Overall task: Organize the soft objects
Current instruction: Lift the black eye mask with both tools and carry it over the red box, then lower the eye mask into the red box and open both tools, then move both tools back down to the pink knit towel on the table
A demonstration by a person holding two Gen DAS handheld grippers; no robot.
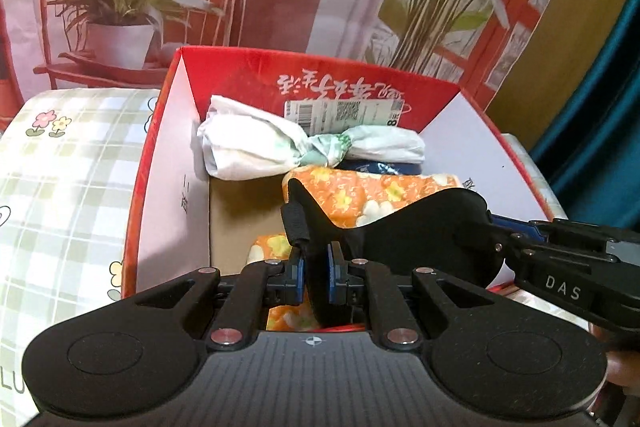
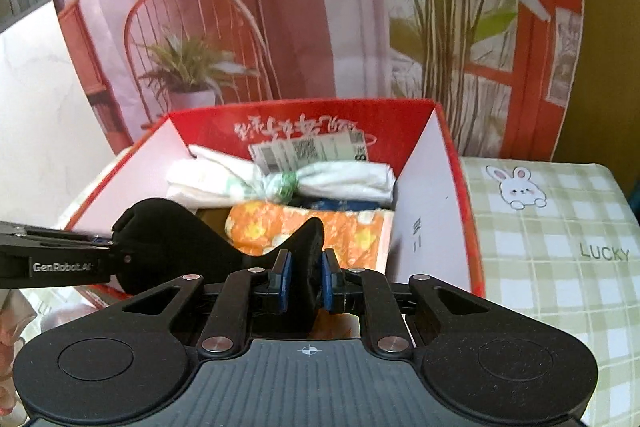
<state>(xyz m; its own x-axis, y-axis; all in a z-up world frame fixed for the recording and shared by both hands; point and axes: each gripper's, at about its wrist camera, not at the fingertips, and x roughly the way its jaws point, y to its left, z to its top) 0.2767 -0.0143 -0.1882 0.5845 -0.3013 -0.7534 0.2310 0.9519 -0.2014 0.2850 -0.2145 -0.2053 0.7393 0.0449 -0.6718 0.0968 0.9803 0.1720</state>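
Left wrist view: left gripper [image 1: 316, 263] is closed tight on one end of a black soft thing [image 1: 420, 227], prob. a sleep mask. Its blue pads [image 1: 334, 261] pinch the narrow black end between them. The mask stretches off to the right, where the right gripper's arm [image 1: 560, 267] reaches its wide end. It hangs over the open red box [image 1: 168, 155], above an orange flowered cloth [image 1: 372, 195] lying inside.

Right wrist view: right gripper [image 2: 306, 275] is likewise nearly closed, pads [image 2: 282, 277] clamped on the other black end [image 2: 308, 239], w/ the rest of the mask [image 2: 168, 231] running left to the left gripper's arm [image 2: 60, 263]. So mask is held at both ends, spanning the box's near side.

At the box's far wall lies a white bundle knotted in the middle [image 1: 280, 147], beside a paper label [image 1: 340, 113]. A green checked cushion [image 2: 560, 247] w/ a rabbit print sits just beside the box.
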